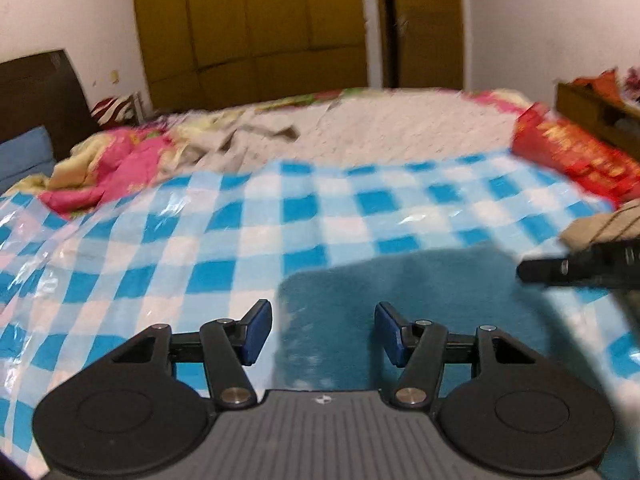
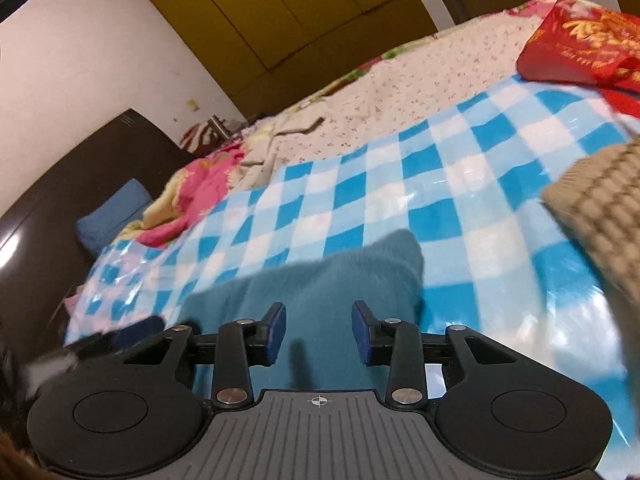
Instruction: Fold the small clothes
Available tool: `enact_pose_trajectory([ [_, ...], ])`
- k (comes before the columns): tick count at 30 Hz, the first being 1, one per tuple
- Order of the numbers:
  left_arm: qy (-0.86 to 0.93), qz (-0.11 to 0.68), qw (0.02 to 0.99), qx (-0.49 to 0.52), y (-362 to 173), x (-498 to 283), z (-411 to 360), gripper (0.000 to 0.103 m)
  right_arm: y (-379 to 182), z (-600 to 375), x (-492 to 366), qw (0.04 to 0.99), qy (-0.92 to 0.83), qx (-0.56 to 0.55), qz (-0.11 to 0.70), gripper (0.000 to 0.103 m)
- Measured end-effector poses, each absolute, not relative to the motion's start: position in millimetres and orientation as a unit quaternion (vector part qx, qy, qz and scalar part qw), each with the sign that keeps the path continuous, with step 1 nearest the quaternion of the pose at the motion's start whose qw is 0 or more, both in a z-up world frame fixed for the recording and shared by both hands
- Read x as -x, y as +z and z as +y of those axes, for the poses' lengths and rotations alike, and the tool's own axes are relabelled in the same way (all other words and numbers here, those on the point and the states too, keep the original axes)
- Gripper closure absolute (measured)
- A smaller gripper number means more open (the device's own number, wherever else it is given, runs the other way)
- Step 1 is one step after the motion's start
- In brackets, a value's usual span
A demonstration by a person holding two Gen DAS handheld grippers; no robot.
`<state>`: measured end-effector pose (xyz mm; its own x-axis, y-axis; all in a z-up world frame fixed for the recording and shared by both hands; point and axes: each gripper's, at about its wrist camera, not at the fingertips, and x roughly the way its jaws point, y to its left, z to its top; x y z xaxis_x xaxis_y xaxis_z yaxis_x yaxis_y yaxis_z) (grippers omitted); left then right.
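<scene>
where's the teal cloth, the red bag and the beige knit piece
teal cloth (image 1: 400, 280): left wrist view, flat middle
red bag (image 2: 580, 44): right wrist view, printed front
beige knit piece (image 2: 600, 208): right wrist view, ribbed surface

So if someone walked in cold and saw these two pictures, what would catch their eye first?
Probably the blue and white checked sheet spread over the bed, with the fuzzy teal cloth lying on it right in front of both grippers. Next, the bright red bag at the sheet's far right edge, and the pink floral quilt bunched up at its left.
</scene>
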<state>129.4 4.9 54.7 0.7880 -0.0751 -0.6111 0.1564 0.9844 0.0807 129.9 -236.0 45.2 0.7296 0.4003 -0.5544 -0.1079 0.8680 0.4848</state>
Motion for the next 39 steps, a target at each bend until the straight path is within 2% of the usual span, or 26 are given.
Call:
enact_pose_trajectory([
  [3,-0.060,0.353,0.933,-0.035,29,-145,19,0.034,23,-227,-156,0.901,0.124,-0.201,0.365,0.073],
  [8,-0.067,0.356,0.932,-0.012,13,-150,24,0.029,-10,-231,-176,0.877,0.118,-0.227,0.407,0.074],
  [11,-0.069,0.352,0.934,-0.005,20,-146,28,0.029,0,-236,-169,0.877,0.117,-0.234,0.402,0.075],
  [15,-0.067,0.333,0.940,-0.007,39,-124,33,0.030,30,-229,-138,0.893,0.134,-0.218,0.370,0.067],
  [19,-0.055,0.328,0.943,-0.013,42,-96,39,0.029,46,-216,-101,0.896,0.172,-0.199,0.358,0.067],
  [25,-0.033,0.342,0.939,-0.009,34,-82,42,0.029,46,-184,-78,0.914,0.175,-0.103,0.352,0.067],
  [31,-0.036,0.323,0.946,0.003,50,-47,48,0.029,72,-187,-42,0.916,0.189,-0.120,0.333,0.067],
  [39,-0.033,0.343,0.938,0.021,39,-26,52,0.029,43,-169,-9,0.905,0.186,-0.094,0.370,0.067],
])
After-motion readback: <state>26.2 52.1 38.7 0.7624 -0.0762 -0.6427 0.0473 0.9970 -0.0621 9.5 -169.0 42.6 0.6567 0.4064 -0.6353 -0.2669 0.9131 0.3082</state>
